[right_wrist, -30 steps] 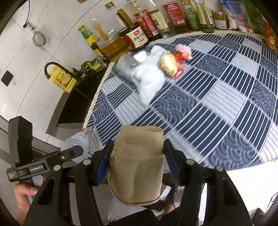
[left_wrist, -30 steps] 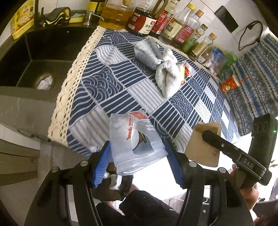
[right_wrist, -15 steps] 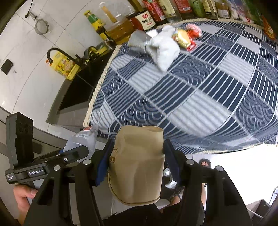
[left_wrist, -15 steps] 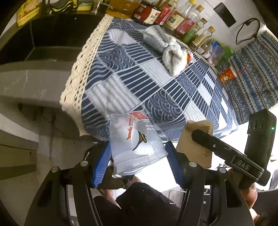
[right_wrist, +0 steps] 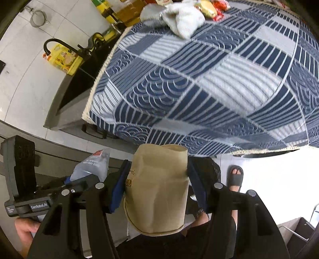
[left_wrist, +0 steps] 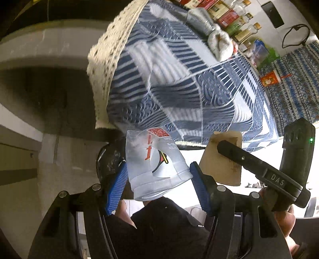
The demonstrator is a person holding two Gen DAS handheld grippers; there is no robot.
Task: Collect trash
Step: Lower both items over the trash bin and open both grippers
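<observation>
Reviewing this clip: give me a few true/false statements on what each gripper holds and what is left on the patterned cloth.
1. The left gripper grips a clear plastic cup. True.
2. The right gripper is empty. False: it is clamped on a brown paper cup.
3. Both cups stand on the blue patterned cloth. False: they are held out past its front edge.
4. A crumpled white tissue wad lies on the cloth near the bottles. True.
5. A sandalled foot shows on the floor. True.

"DAS" label on right hand-held gripper [left_wrist: 277,180] body; "GenRobot.AI" label on left hand-held gripper [right_wrist: 39,206] body. Clear plastic cup [left_wrist: 155,165] print illegible.
</observation>
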